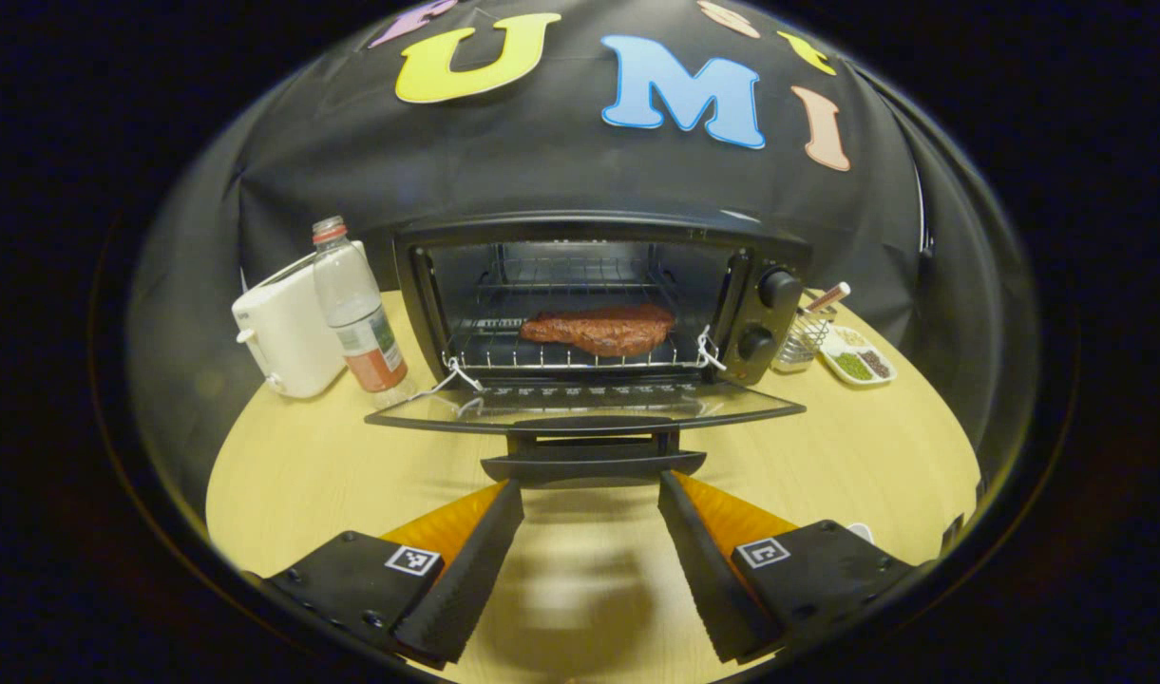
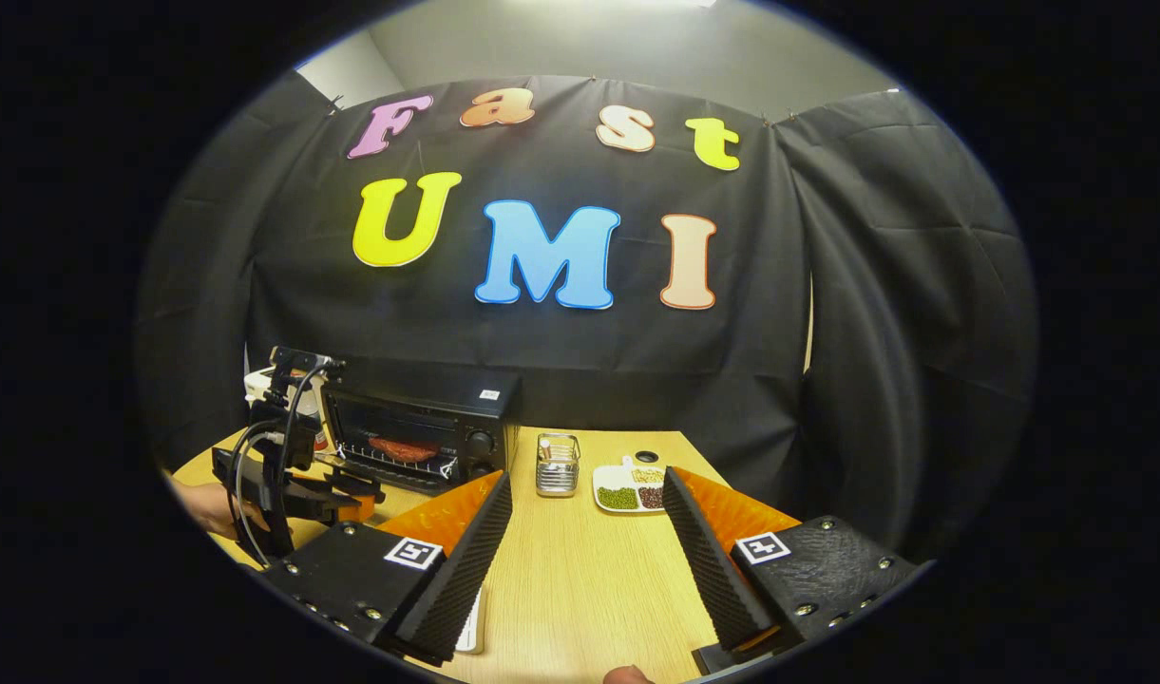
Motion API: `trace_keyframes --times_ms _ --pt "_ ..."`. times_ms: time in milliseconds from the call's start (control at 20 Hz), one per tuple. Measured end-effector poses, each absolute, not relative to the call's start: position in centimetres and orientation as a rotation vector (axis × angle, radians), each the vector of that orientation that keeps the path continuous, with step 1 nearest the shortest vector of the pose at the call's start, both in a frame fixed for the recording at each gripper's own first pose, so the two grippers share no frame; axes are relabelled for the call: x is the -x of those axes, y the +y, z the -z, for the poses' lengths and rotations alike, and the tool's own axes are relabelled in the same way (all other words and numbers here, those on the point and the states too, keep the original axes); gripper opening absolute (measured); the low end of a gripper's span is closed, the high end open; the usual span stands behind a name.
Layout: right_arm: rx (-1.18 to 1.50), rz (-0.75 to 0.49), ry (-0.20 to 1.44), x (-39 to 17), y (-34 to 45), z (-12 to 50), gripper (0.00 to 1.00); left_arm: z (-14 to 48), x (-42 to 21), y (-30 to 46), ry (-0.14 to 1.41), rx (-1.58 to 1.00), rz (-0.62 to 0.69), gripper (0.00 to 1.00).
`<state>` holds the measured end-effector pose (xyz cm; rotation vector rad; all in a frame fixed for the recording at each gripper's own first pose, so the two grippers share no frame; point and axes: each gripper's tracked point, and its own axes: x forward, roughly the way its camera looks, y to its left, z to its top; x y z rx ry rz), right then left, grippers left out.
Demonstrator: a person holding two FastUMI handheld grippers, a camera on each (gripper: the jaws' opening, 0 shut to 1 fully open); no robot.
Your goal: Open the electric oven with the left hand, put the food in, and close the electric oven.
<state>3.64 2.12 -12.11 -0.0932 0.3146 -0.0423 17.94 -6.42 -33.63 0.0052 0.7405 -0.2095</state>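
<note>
The black electric oven (image 1: 599,304) stands on the wooden table with its glass door (image 1: 584,407) folded down flat. A brown steak (image 1: 599,329) lies on the wire rack inside. My left gripper (image 1: 589,489) is open, its fingertips just in front of the door handle (image 1: 594,465) and on either side of it, not pressing on it. In the right gripper view the oven (image 2: 418,427) sits at the far left, with the steak (image 2: 404,447) inside. My right gripper (image 2: 587,489) is open and holds nothing above the table. The left gripper (image 2: 351,489) is seen in front of the oven, held by a hand (image 2: 209,508).
A white toaster (image 1: 290,332) and a plastic bottle (image 1: 359,313) stand left of the oven. To its right are a small wire basket (image 1: 806,337) and a white dish of beans (image 1: 857,356). The basket (image 2: 558,465) and dish (image 2: 632,489) lie ahead of my right gripper.
</note>
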Motion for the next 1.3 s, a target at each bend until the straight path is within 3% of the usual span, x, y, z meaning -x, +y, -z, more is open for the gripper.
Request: trace_keyframes --times_ms 550,900,1300 --pt "0.085 0.062 0.325 -4.4 2.0 12.5 0.96 28.9 -20.4 -6.6 0.618 -0.044 0.228 0.98" --pt "0.081 0.023 0.267 -4.4 3.8 11.0 0.97 22.0 -23.9 -7.1 0.391 0.054 0.259 0.98" --pt "0.07 -0.128 0.186 -3.2 3.8 8.2 0.97 8.6 -15.0 -6.2 0.137 0.001 0.184 1.0"
